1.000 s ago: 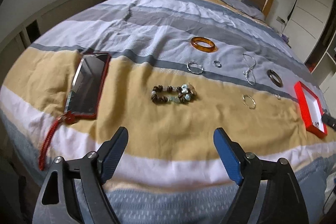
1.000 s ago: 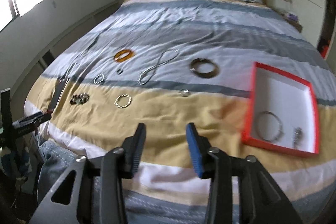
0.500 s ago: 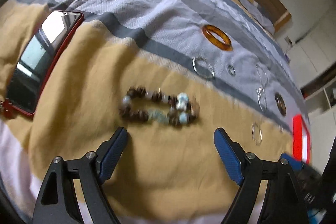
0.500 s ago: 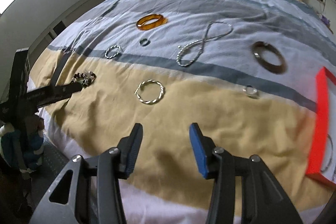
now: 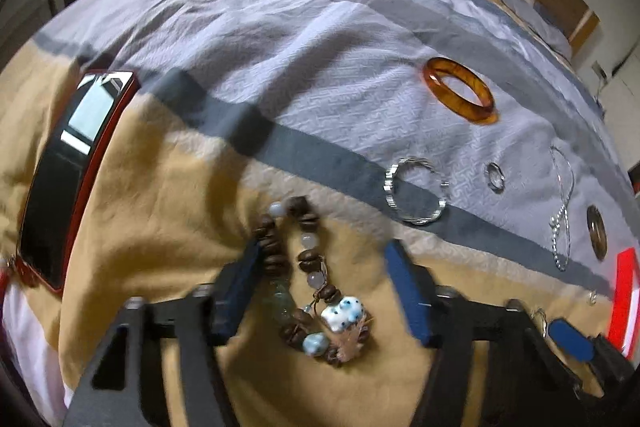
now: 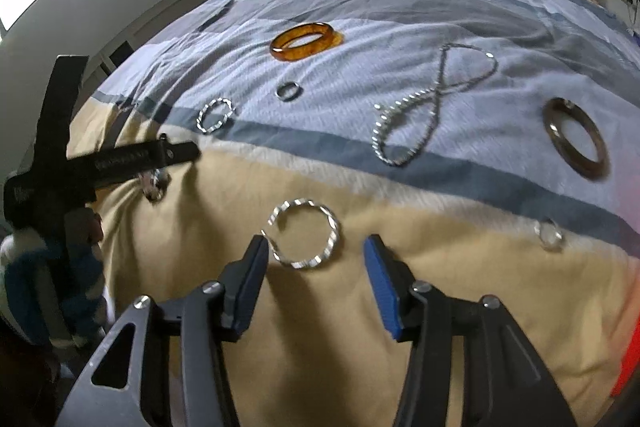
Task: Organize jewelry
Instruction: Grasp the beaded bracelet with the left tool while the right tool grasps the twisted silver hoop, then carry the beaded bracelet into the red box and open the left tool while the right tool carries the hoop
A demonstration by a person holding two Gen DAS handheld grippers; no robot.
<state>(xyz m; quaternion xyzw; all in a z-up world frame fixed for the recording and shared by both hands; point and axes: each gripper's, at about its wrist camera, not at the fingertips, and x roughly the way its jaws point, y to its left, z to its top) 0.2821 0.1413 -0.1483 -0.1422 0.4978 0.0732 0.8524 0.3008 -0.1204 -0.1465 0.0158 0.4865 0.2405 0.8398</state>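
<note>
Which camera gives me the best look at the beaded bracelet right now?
The left wrist view: the beaded bracelet lies close up on the yellow stripe, between the closing left tongs, every bead distinct. The right wrist view shows only a small, dark part far left, mostly hidden behind the left tongs.

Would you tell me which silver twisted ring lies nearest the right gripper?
The larger twisted hoop on the yellow stripe, just ahead of the right gripper; the smaller one lies farther off.

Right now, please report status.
Left gripper closing around bead bracelet. Right gripper opening, twisted bangle between tips, untouched. Nothing in the way.
</note>
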